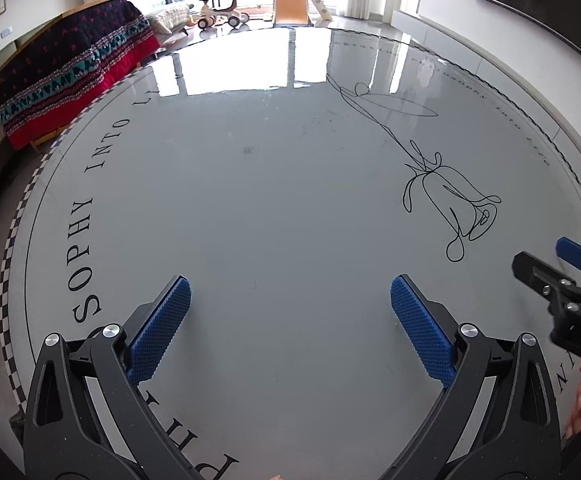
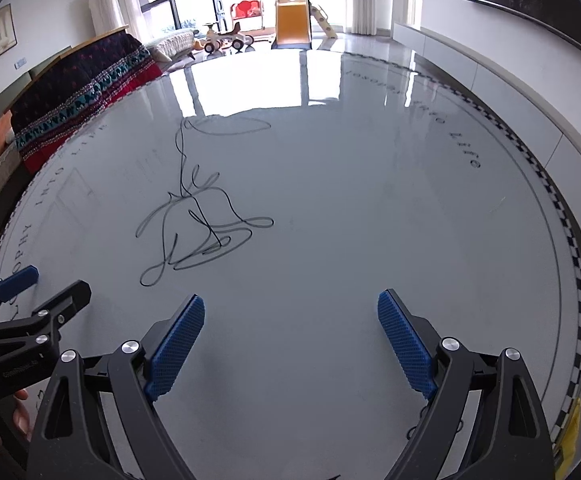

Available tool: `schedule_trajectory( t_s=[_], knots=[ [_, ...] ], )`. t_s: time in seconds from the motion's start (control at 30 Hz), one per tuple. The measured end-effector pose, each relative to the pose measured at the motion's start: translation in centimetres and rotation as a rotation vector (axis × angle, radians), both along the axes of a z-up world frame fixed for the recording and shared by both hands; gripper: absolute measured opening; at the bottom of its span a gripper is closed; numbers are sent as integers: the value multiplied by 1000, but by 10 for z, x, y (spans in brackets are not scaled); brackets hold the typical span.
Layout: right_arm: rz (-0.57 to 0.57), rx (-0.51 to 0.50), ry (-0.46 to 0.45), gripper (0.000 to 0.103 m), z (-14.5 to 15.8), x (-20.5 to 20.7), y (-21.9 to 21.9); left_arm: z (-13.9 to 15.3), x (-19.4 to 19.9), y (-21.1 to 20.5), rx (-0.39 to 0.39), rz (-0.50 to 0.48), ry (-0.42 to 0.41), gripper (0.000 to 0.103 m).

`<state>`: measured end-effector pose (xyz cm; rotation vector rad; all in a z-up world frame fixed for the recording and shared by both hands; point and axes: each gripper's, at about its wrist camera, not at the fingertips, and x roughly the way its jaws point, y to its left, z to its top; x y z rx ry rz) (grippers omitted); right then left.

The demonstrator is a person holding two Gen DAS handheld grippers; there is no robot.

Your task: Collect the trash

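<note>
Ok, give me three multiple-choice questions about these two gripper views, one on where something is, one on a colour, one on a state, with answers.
1. Where does the line drawing sit in the left wrist view?
A. right of the left gripper
B. left of it
C. between its fingers

2. What colour are the finger pads?
A. red
B. blue
C. yellow

3. How is the right gripper?
A. shut on trash
B. shut, holding nothing
C. open, holding nothing

Answers: A, the drawing lies upper right on the round table; B, textured blue pads show; C, its fingers stand wide apart over bare tabletop.
</note>
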<state>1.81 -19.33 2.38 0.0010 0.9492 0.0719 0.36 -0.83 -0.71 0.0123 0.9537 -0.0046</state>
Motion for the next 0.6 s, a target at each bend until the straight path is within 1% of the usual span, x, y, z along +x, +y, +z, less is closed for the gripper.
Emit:
schedule_trajectory(
  t_s=[0.07, 0.2, 0.6],
  knots=[
    [6, -20, -5, 92, 0, 0, 4, 0, -1, -3, 15, 0, 5, 97],
    [21, -36, 11, 100, -2, 2, 7, -1, 1, -4, 15, 0, 5, 97],
    [21, -35, 12, 100, -2, 3, 7, -1, 1, -4, 14, 0, 6, 97]
  ],
)
